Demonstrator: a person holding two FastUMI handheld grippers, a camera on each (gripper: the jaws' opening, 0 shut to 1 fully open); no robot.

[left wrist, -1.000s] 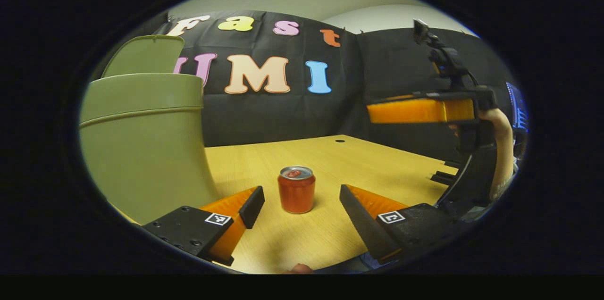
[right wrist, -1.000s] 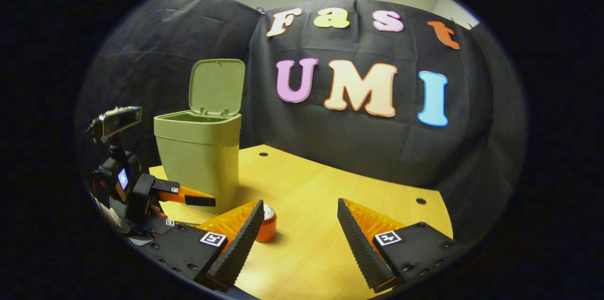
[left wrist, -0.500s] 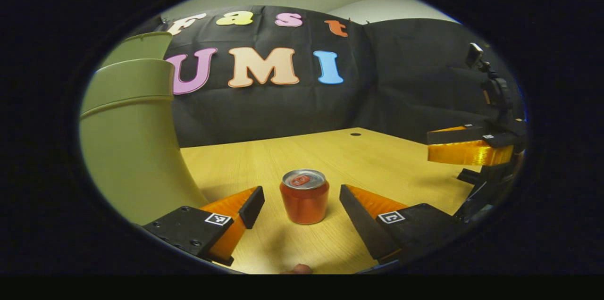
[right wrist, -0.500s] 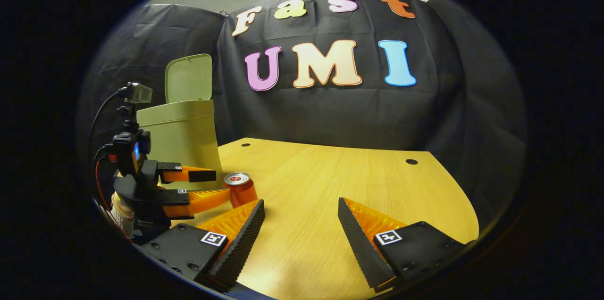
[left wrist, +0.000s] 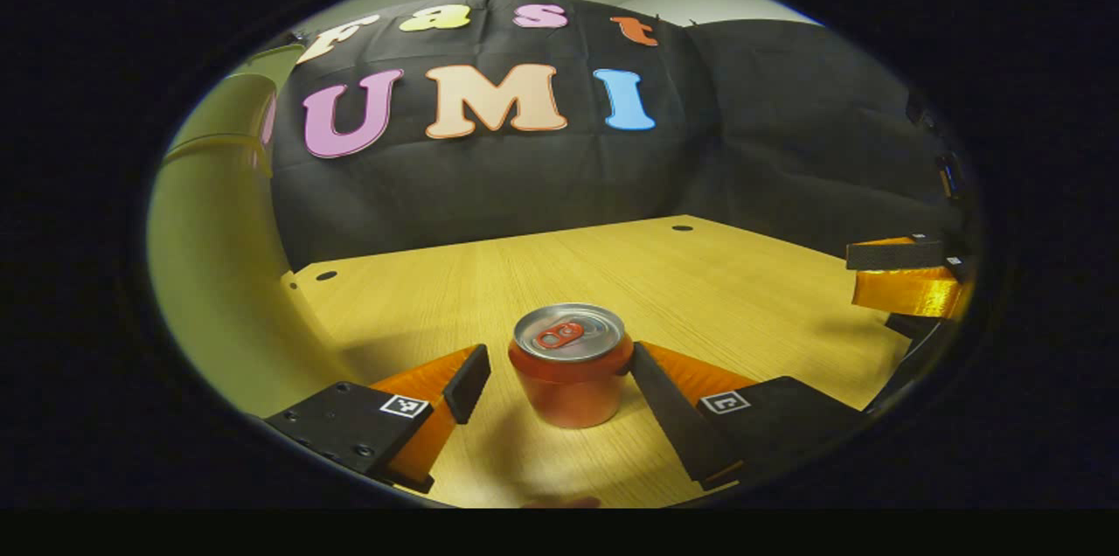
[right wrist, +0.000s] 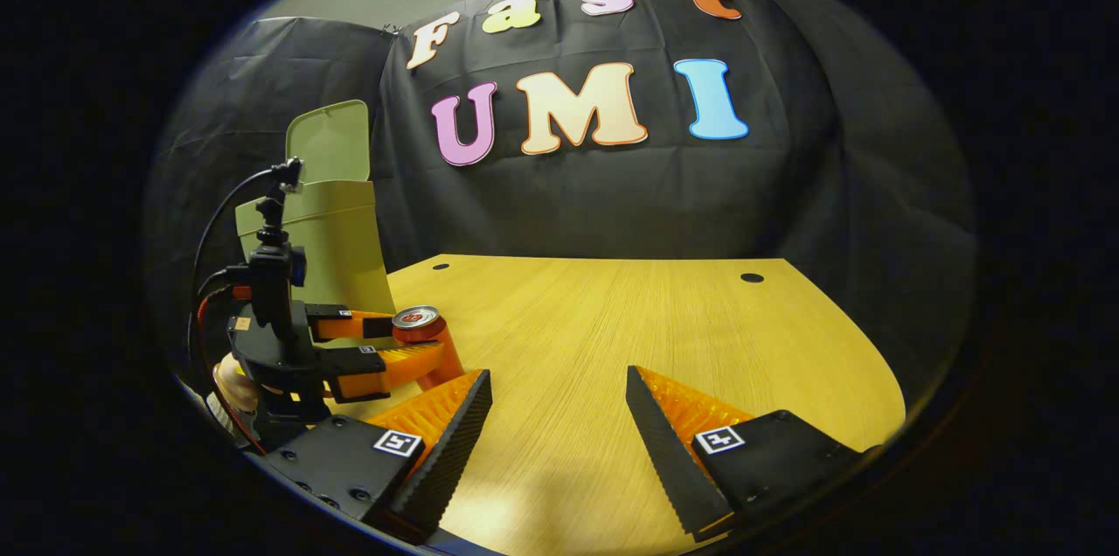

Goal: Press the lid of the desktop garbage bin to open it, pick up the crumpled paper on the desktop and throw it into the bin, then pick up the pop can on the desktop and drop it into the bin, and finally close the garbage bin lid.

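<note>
Can point(left wrist: 570, 364) between my left gripper's point(left wrist: 559, 377) fingers, upright on the table point(left wrist: 717, 294), beside the bin point(left wrist: 214, 276).
Since half a second ago I've closed in: can sits deeper in the gap, right finger at its side, left finger apart, jaws wide. Right gripper point(right wrist: 558, 416) hovers wide, holding nothing, lower than before. Bin lid point(right wrist: 328, 141) stays up.

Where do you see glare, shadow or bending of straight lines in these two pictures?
Left gripper view: glare on the can top, soft shadow under it, the bin wall bows strongly. Right gripper view: ceiling light glare at top, the table edge curves.
</note>
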